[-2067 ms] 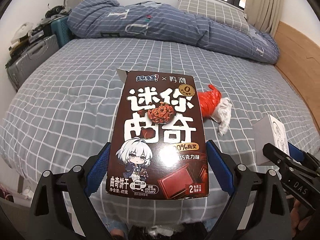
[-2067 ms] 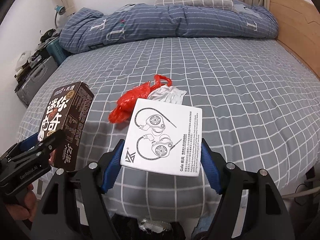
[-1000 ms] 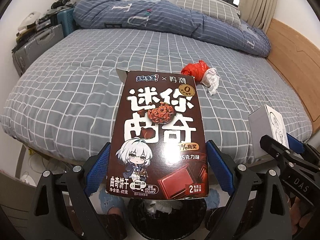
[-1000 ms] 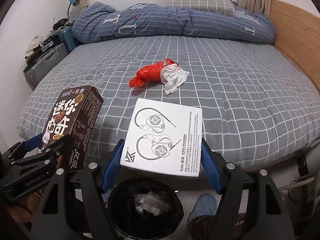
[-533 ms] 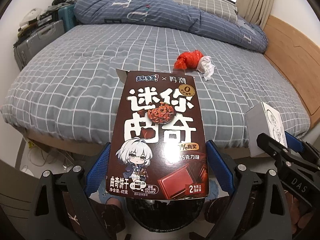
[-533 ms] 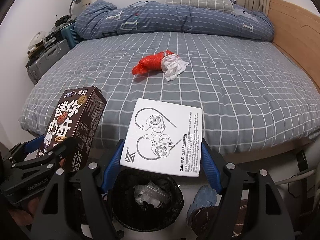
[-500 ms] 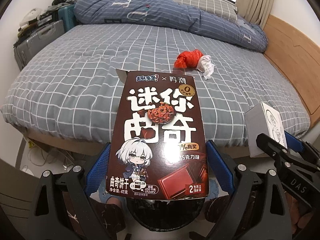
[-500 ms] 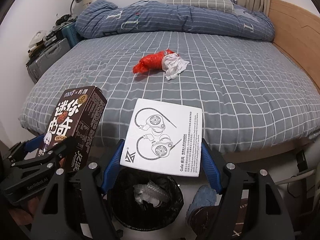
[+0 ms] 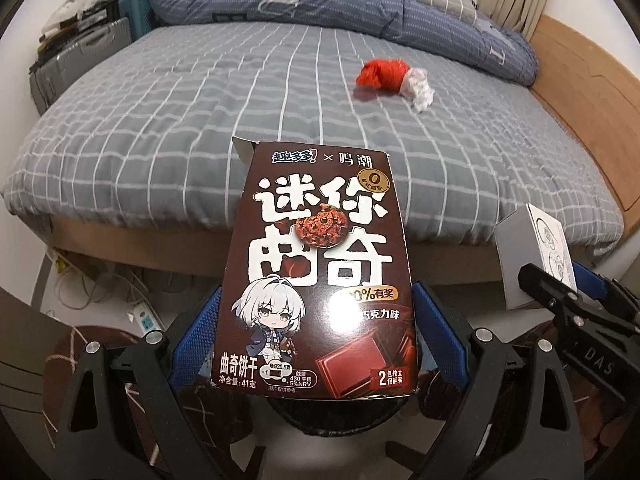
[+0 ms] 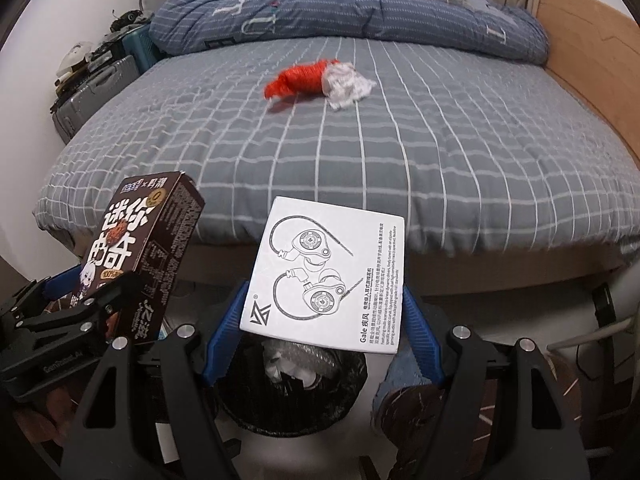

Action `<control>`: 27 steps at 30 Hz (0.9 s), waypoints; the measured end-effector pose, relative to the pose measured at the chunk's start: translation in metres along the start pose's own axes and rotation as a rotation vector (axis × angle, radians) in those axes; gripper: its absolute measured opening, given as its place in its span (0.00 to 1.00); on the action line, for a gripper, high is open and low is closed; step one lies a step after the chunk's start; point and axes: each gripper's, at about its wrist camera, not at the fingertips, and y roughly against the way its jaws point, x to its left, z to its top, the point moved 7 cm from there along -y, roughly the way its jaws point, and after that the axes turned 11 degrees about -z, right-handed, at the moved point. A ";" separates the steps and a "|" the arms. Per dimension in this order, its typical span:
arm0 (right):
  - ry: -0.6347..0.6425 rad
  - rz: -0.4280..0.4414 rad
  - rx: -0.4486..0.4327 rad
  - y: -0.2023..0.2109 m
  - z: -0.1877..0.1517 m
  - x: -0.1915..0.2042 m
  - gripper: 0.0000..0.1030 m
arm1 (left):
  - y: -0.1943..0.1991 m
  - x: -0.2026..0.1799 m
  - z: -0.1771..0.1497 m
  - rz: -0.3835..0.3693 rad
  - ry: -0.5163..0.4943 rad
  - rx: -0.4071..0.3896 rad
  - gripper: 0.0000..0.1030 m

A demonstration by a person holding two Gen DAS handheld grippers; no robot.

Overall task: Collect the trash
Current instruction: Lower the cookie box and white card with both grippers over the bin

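Left gripper [image 9: 316, 336]: fingers [image 9: 192, 332] clamped on the lower sides of the brown cookie box [image 9: 316, 272]. Long axis of the box in line with the fingers, open flap at the far end, printed face toward the camera. Directly below the near end of the box: black-lined trash bin [image 10: 292, 384], rim just visible under the box in the left view. Release point judged to be almost straight down; no obstacle seen between box and bin.

Right gripper [image 10: 324, 320]: fingers [image 10: 420, 340] clamped on the two sides of the white earphone box [image 10: 328, 272]. Flat printed face up, tilted slightly, near edge over the far rim of the bin. Bin mouth open, with clear crumpled wrapping already inside. Judged equally near the bin as the left load; both boxes side by side, apart, not touching.

Beyond both loads: bed [image 10: 440, 152] with grey checked cover, its near edge behind the bin. On the cover, well apart from both grippers: red bag [image 10: 300, 78] touching a white crumpled tissue [image 10: 348, 84], still to be collected. Beside the bin on the right: slipper and denim cuff of the person [image 10: 404, 384], close to the rim but clear of the mouth.
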 end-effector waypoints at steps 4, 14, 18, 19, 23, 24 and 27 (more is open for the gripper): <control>0.000 0.000 0.027 -0.013 -0.013 0.001 0.68 | -0.012 0.001 -0.019 -0.003 -0.002 0.029 0.87; -0.004 -0.010 0.109 -0.053 -0.043 -0.009 0.68 | -0.061 0.004 -0.048 -0.025 0.006 0.119 0.87; -0.017 -0.019 0.124 -0.062 -0.046 -0.019 0.68 | -0.076 -0.005 -0.052 -0.036 -0.010 0.148 0.87; -0.018 -0.020 0.125 -0.062 -0.046 -0.020 0.68 | -0.080 -0.009 -0.053 -0.040 -0.018 0.158 0.87; -0.027 -0.023 0.136 -0.067 -0.050 -0.029 0.68 | -0.092 -0.019 -0.055 -0.055 -0.035 0.176 0.87; -0.029 -0.024 0.139 -0.068 -0.050 -0.030 0.68 | -0.094 -0.021 -0.056 -0.064 -0.036 0.176 0.87; -0.034 -0.024 0.147 -0.071 -0.052 -0.032 0.68 | -0.101 -0.020 -0.056 -0.073 -0.047 0.180 0.90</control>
